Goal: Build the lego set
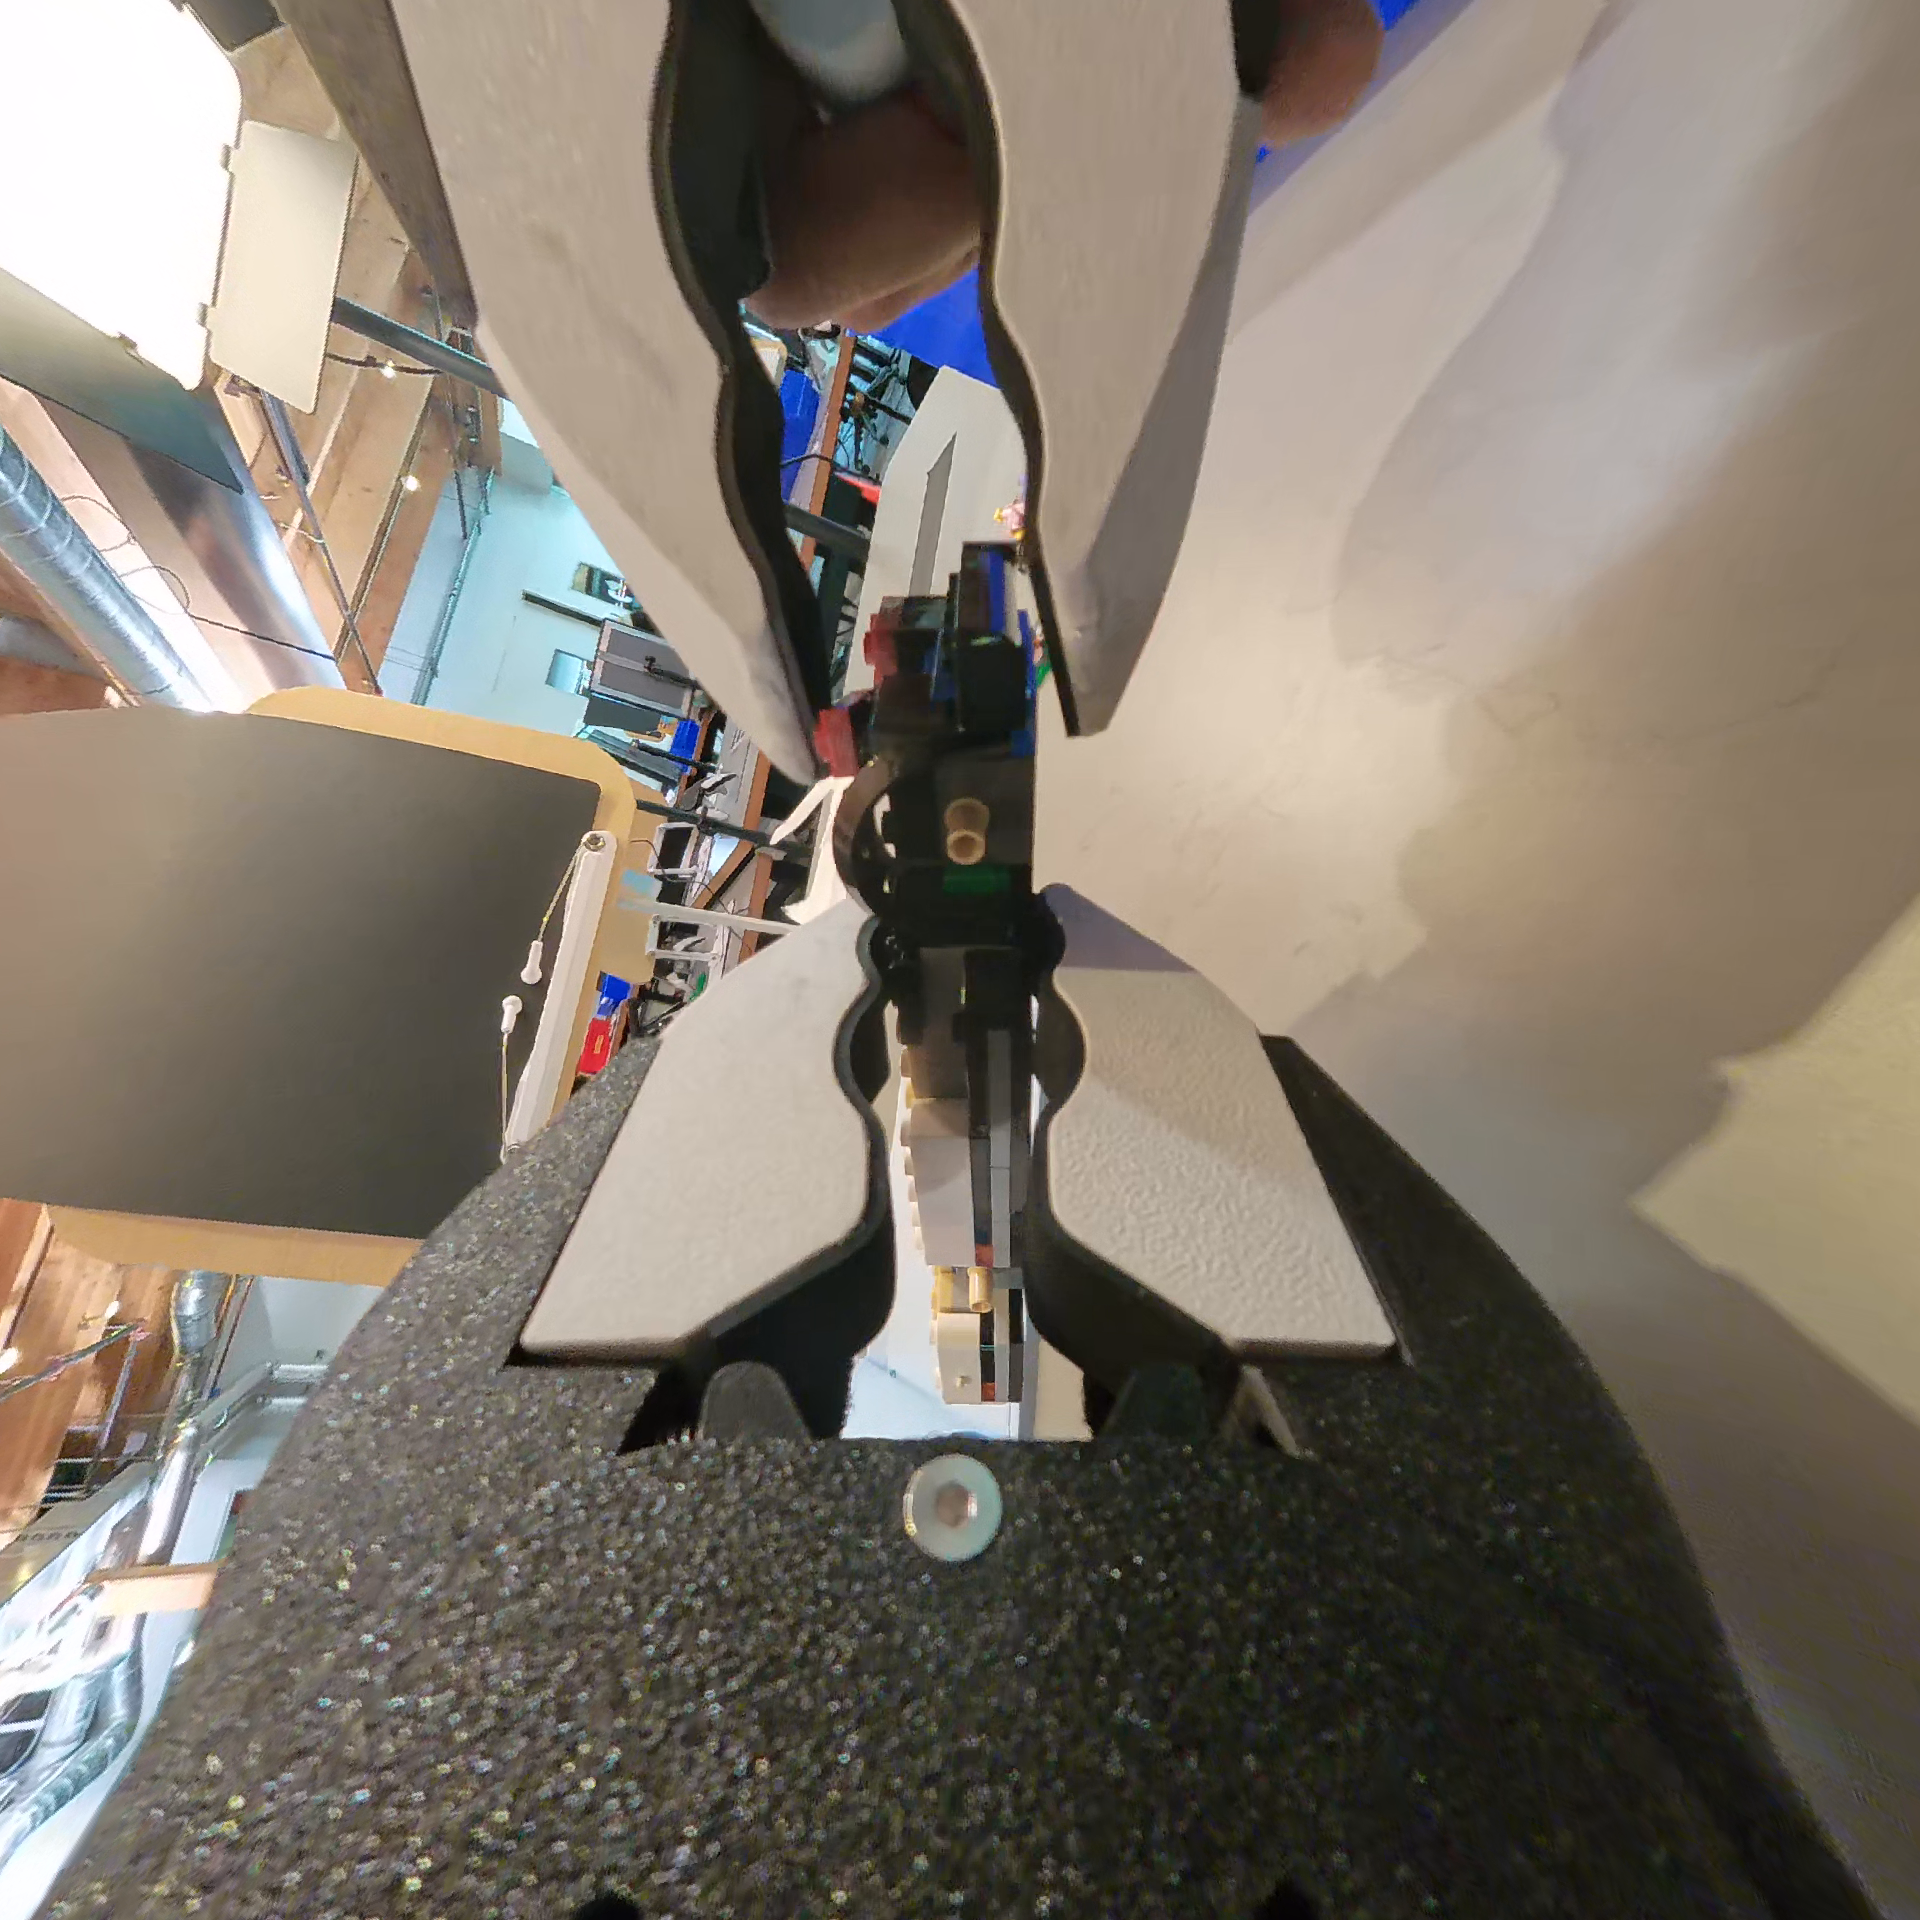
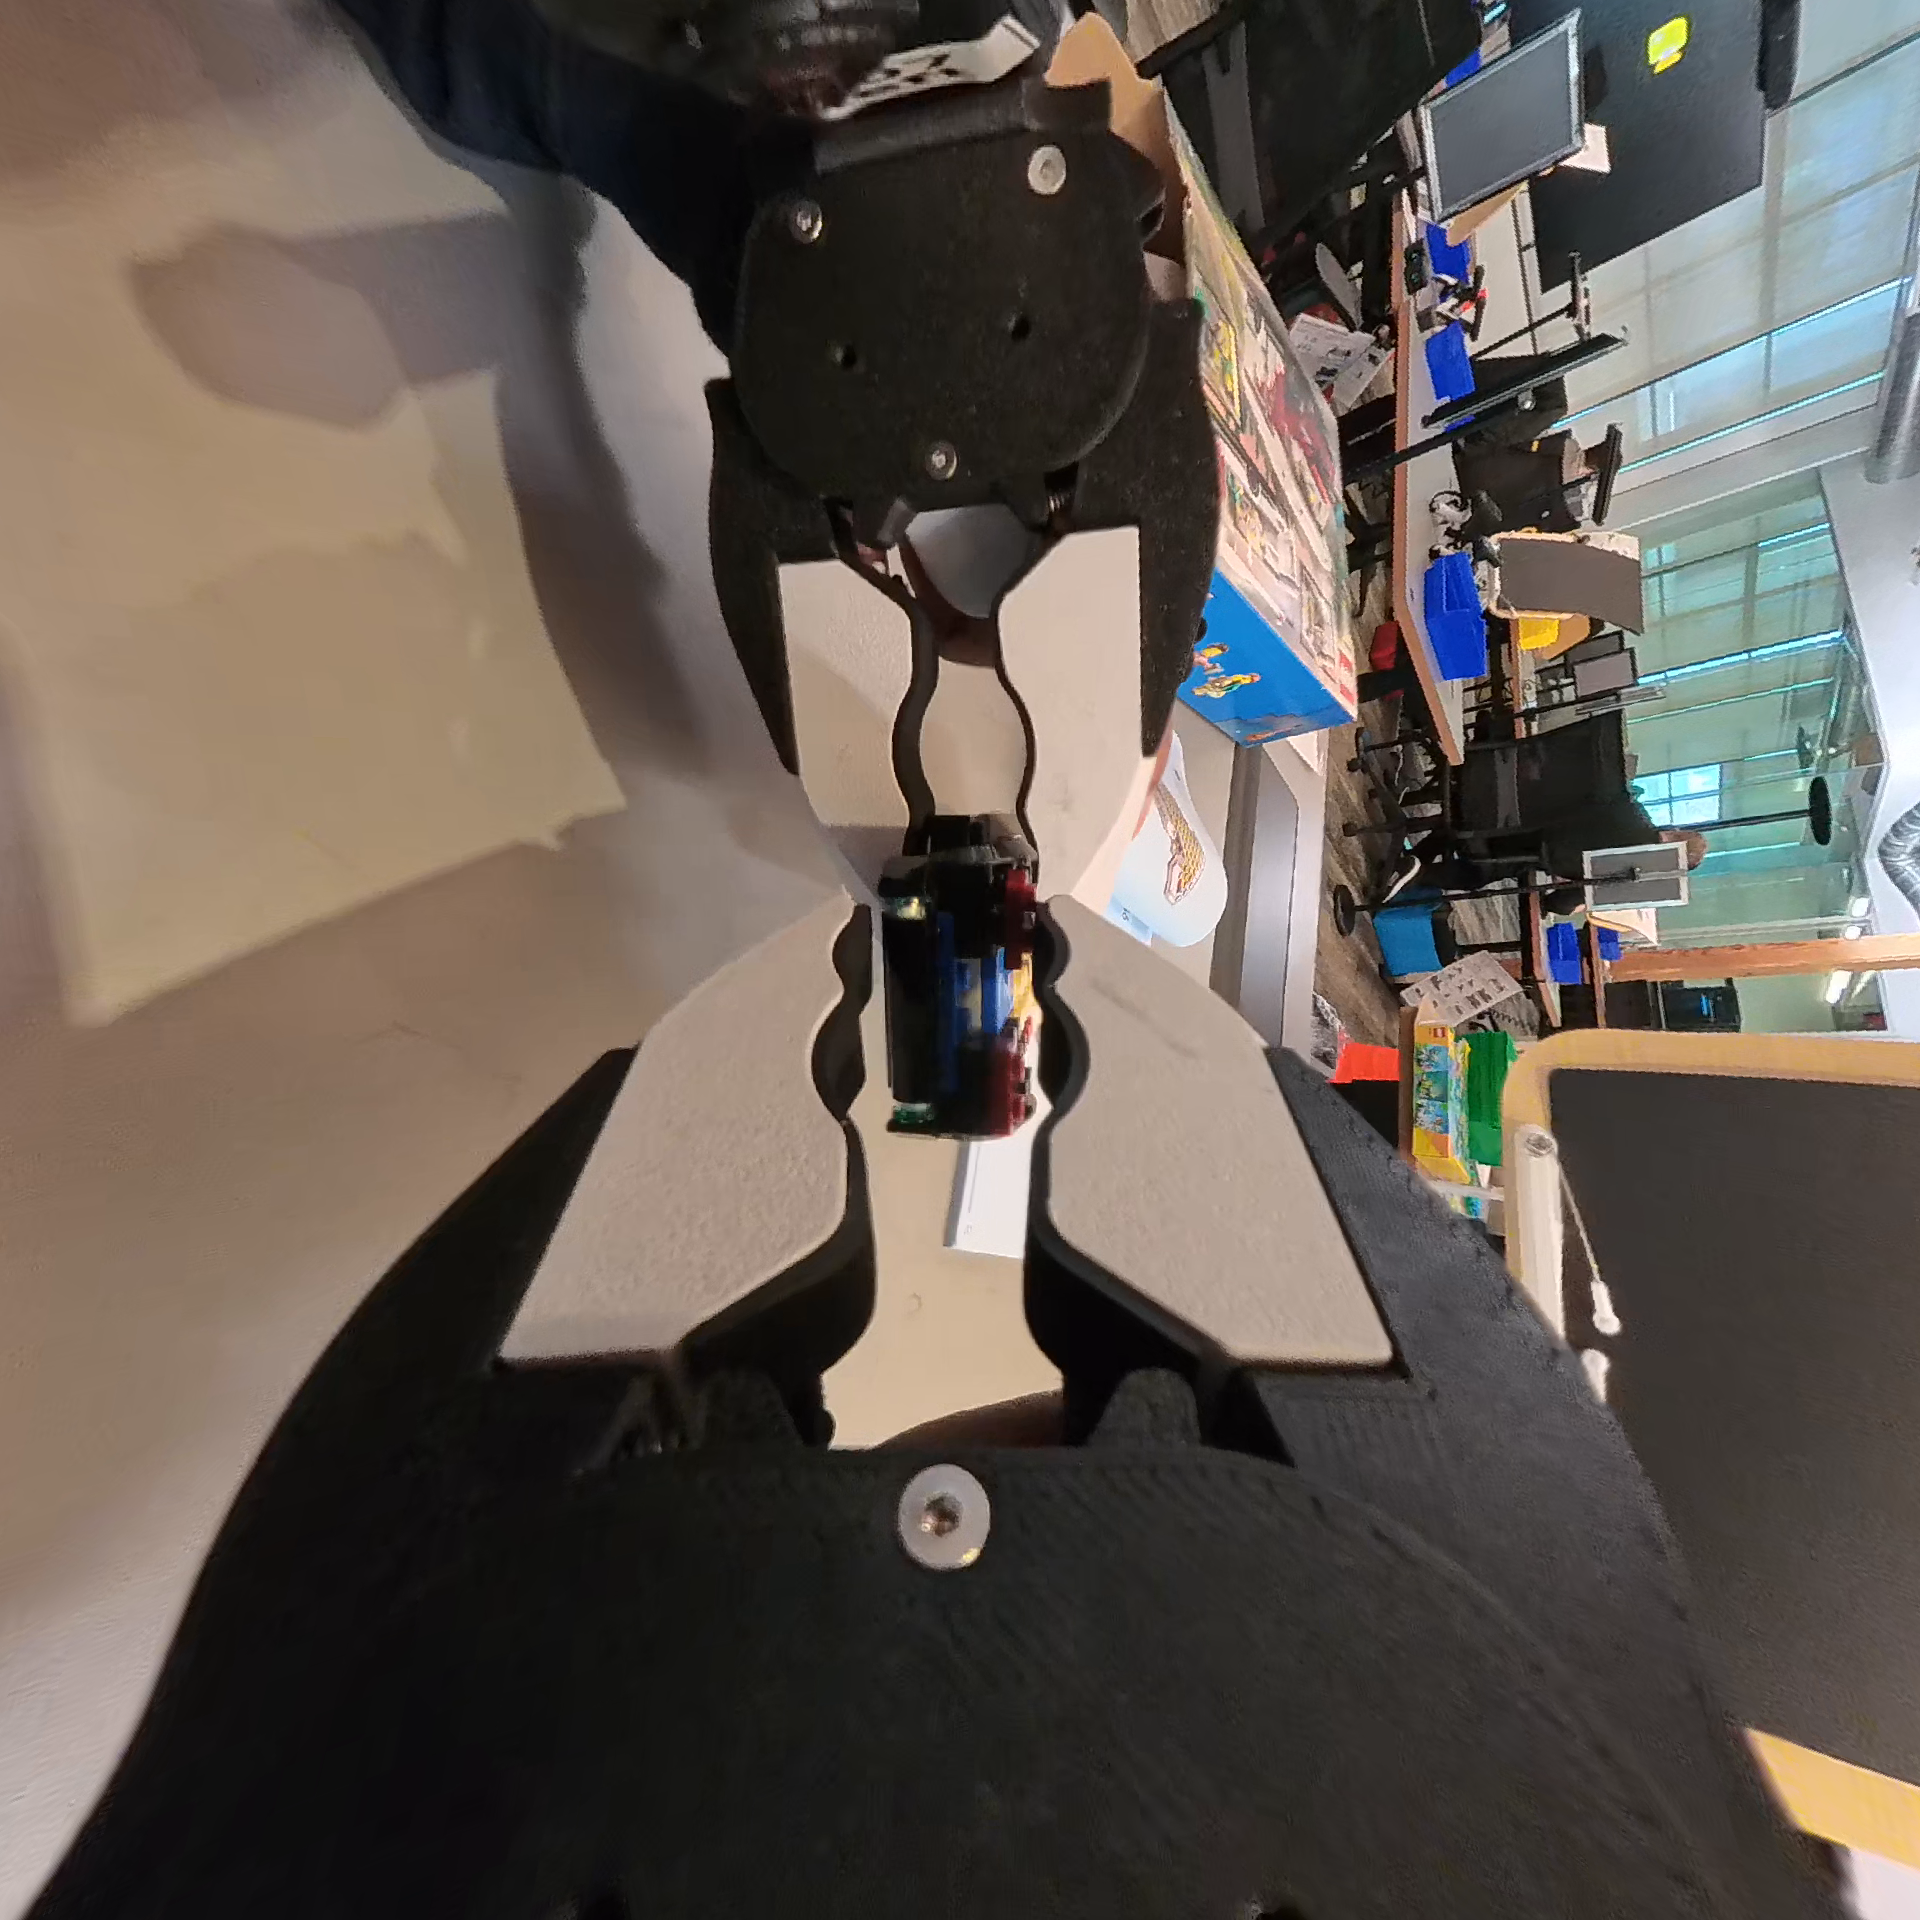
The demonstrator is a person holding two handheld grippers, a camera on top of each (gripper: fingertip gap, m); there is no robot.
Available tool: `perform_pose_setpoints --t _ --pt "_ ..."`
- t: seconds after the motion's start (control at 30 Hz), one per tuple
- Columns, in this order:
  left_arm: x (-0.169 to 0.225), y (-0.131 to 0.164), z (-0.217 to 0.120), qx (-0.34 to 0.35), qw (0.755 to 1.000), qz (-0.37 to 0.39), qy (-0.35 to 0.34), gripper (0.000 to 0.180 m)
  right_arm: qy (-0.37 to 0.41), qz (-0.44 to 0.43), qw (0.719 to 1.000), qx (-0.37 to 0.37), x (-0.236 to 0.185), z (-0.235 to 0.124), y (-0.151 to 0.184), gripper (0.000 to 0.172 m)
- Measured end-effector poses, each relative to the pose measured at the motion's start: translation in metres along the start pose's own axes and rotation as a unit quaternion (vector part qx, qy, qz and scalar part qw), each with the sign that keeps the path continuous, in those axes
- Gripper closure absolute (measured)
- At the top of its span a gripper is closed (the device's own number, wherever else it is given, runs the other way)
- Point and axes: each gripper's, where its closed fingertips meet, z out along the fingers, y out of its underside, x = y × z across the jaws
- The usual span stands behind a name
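Grippers meet nose to nose: our left gripper and right gripper each clamp opposite ends of one toy-brick model, held above a white table. Uneven pulling could, we judge, snap bricks apart or drop pieces.

A toy-brick assembly in black, blue, dark red and yellow, with a small green patch, is seen between pale grey fingers set in speckled black gripper bodies. White and tan bricks are shown on its other end. A blue printed box is seen beyond on the white tabletop.
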Motion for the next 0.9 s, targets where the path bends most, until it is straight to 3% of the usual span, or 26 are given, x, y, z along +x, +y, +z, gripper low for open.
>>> perform_pose_setpoints --t 0.33,0.9 --pt "-0.0015 0.0023 0.0013 -0.026 0.999 0.021 -0.005 0.156 0.012 -0.043 0.998 -0.036 -0.0017 0.0006 0.0029 0.140" --pt "-0.0022 0.0009 0.0020 -0.018 1.000 0.008 -0.002 0.157 0.019 -0.047 0.998 -0.025 0.0006 -0.0009 0.0028 0.145"
